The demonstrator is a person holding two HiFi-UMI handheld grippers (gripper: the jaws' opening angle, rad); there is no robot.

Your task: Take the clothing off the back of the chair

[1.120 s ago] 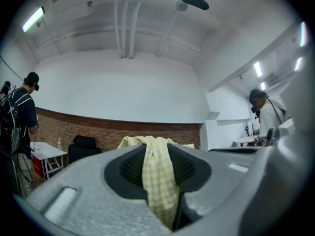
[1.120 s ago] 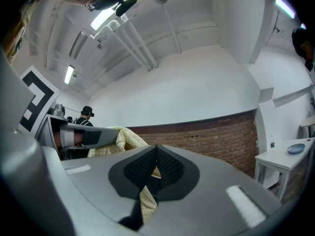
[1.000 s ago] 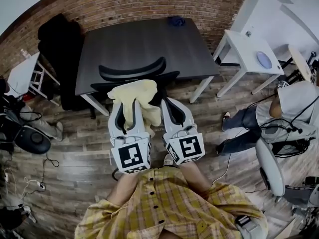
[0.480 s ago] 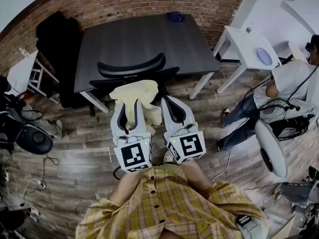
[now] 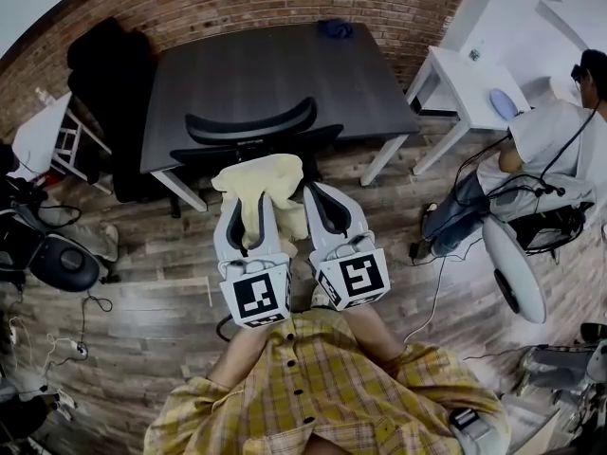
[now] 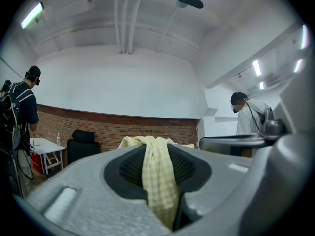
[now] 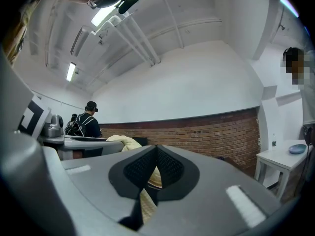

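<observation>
The pale yellow checked clothing (image 5: 258,180) sits at the middle of the head view, bunched up between my two tongs and just below the black office chair (image 5: 251,126) in the frame. I can't tell whether any of it touches the chair.

The left gripper (image 5: 250,207) is clamped on it. In the left gripper view a thick fold of the clothing (image 6: 157,181) runs down between the dark pads and fills the gap, with the rest spilling over the far tips. The right gripper (image 5: 321,207) lies just beside the left one, both pointing level toward the chair. In the right gripper view its pads meet at the tips, and a thin strip of the same clothing (image 7: 145,204) is pinched lower down between them.

Above the chair in the frame stands a dark table (image 5: 275,74), with a small blue thing (image 5: 334,32) at its far edge against the brick wall (image 5: 237,8). At the upper right is a white side table (image 5: 469,88), and a person (image 5: 545,145) sits near it. A wooden floor (image 5: 142,282) spreads below.
</observation>
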